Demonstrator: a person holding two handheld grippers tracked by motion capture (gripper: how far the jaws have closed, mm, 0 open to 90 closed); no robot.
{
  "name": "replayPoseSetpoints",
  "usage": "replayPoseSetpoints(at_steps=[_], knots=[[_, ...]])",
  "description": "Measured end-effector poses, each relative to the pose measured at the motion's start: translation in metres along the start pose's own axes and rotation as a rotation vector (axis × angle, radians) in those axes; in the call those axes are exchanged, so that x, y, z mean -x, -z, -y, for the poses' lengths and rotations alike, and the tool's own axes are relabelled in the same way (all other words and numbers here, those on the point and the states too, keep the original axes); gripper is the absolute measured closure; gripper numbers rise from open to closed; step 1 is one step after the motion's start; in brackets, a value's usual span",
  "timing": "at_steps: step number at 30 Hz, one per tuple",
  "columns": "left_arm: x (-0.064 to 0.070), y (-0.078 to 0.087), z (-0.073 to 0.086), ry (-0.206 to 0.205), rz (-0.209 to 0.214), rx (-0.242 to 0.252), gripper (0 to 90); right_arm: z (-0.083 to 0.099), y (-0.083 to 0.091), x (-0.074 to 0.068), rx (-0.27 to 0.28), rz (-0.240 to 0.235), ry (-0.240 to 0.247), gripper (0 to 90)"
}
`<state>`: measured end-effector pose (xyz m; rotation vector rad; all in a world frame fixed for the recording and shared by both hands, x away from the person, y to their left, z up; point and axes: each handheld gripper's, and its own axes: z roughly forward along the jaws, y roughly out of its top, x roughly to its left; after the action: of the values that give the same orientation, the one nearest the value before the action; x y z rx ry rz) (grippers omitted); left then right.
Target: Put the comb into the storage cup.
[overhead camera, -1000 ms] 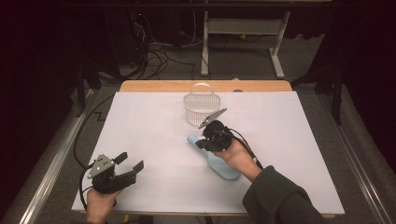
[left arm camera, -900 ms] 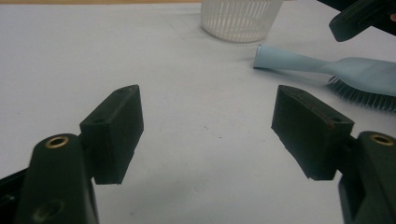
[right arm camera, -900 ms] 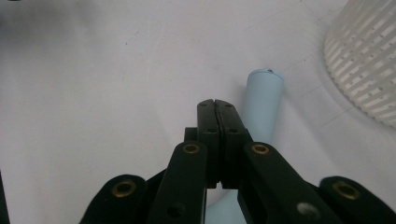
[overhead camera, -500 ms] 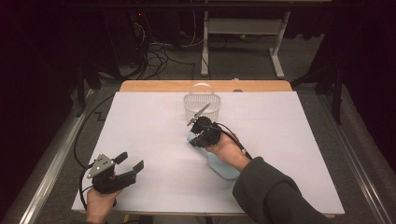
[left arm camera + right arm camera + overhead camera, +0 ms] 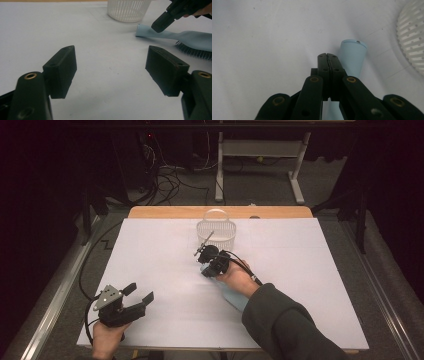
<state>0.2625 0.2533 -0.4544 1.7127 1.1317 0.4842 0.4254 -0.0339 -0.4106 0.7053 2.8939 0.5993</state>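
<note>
Two grippers — right gripper (image 5: 204,256) jaws closed over brush (image 5: 175,36) beside basket (image 5: 216,234), left gripper (image 5: 135,296) jaws open near table (image 5: 150,245) edge

A white-covered table (image 5: 150,245) with a wooden far edge stands on grey floor (image 5: 260,185); behind, tangled black cables (image 5: 170,182), a white desk frame (image 5: 260,160), darkness.

Black claws (image 5: 110,72) — brass screws, dark sleeve (image 5: 285,320)
</note>
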Motion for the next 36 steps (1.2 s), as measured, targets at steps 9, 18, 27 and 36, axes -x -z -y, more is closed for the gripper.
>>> replayPoseSetpoints(at_steps=[9,18,27,36], knots=[[0.0,0.0,0.0,0.0,0.001,-0.002,24.2,0.001,-0.006,0.006,-0.035,0.011,-0.021,90.0],[0.0,0.0,0.0,-0.002,0.006,0.0,24.2,-0.004,-0.011,0.005,-0.058,0.014,-0.013,90.0],[0.001,0.0,0.0,-0.007,0.006,0.001,24.2,-0.001,-0.013,0.013,-0.078,0.031,-0.037,90.0],[0.001,0.0,0.0,-0.008,0.007,-0.001,24.2,0.003,-0.013,0.02,-0.102,0.048,-0.057,90.0]])
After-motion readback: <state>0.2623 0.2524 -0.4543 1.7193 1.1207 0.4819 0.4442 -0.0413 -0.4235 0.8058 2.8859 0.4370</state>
